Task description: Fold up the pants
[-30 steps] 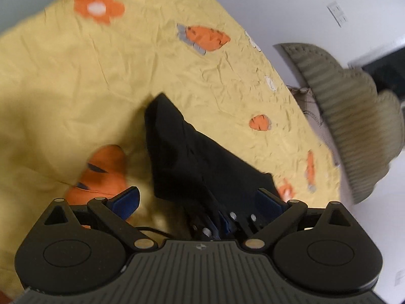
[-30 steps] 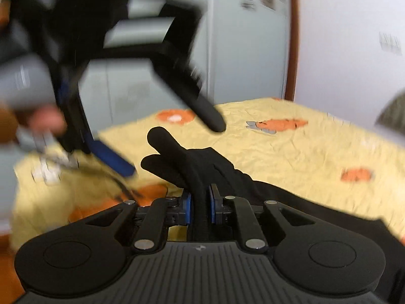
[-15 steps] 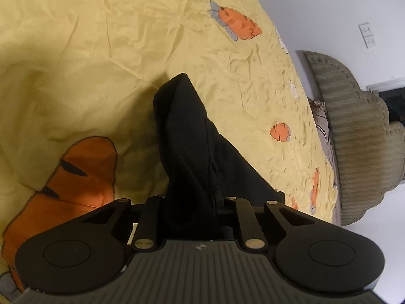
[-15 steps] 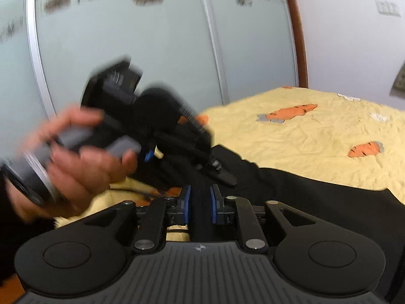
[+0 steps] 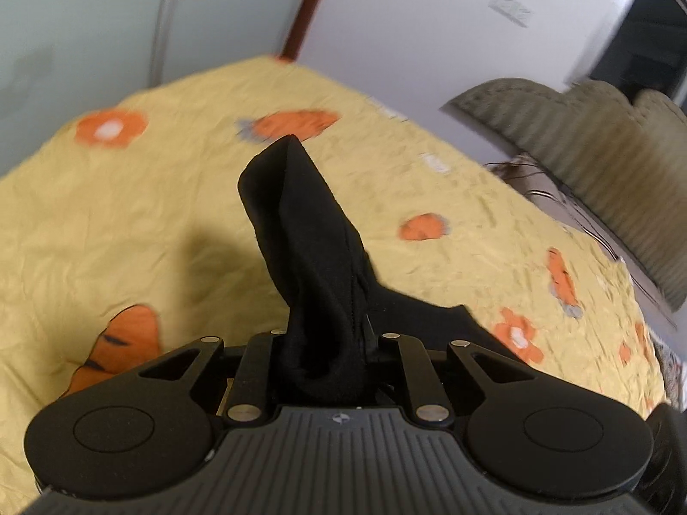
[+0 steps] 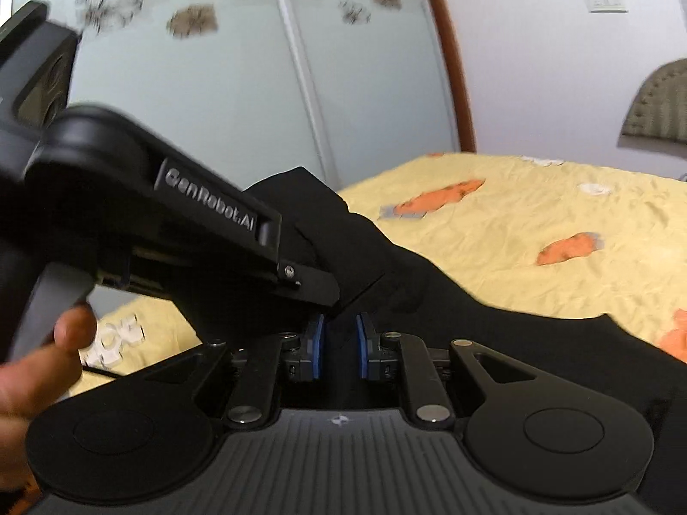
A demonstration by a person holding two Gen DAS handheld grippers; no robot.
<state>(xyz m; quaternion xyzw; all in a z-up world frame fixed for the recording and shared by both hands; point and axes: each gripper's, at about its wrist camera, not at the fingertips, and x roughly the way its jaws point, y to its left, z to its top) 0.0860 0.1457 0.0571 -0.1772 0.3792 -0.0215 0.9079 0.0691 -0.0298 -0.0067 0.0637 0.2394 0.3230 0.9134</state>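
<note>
The black pants lie on a yellow bedsheet with orange carrot prints. My left gripper is shut on a bunched edge of the pants, which sticks up between its jaws and hides the pads. My right gripper is shut on another part of the pants, with its blue pads pressed on the cloth. In the right wrist view the left gripper's body and the hand holding it are close at the left, just above my right gripper. The rest of the pants trails off to the right over the bed.
A padded grey-green headboard stands at the right of the bed. Sliding wardrobe doors with a brown door frame rise behind the bed. Cables lie by the headboard.
My left gripper went from open to shut on the pants and lifted the bunch up. The two grippers have come close together, both raised above the bed.
</note>
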